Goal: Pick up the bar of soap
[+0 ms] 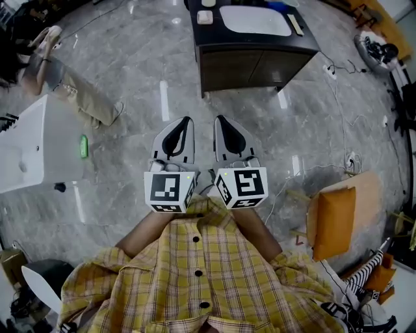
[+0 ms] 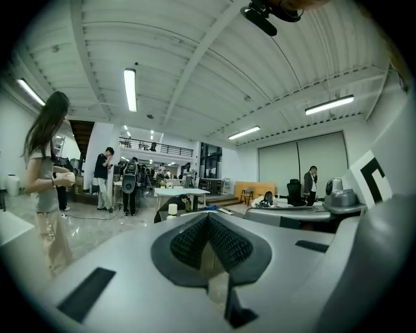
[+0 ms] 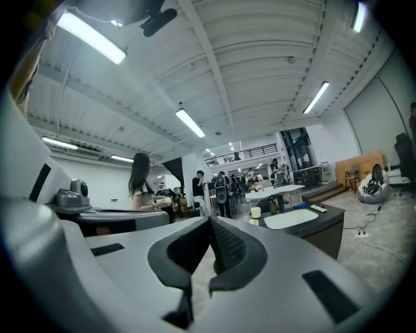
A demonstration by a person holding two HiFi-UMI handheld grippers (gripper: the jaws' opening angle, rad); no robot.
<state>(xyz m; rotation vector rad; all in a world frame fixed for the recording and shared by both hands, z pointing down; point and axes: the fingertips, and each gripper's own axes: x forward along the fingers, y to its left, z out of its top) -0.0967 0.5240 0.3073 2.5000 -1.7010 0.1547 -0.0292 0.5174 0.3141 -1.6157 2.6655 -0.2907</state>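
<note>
I hold my left gripper (image 1: 186, 123) and right gripper (image 1: 220, 121) side by side close to my body, each with its jaws pressed together on nothing. The soap (image 1: 205, 17), a pale bar, lies on the dark desk (image 1: 253, 65) beside the sink (image 1: 255, 21), well apart from both.

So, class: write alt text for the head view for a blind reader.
The left claw and right claw, both shut and empty, are held side by side above a grey floor, pointing toward a dark cabinet with a white basin. The holder wears a yellow checked shirt.
</note>
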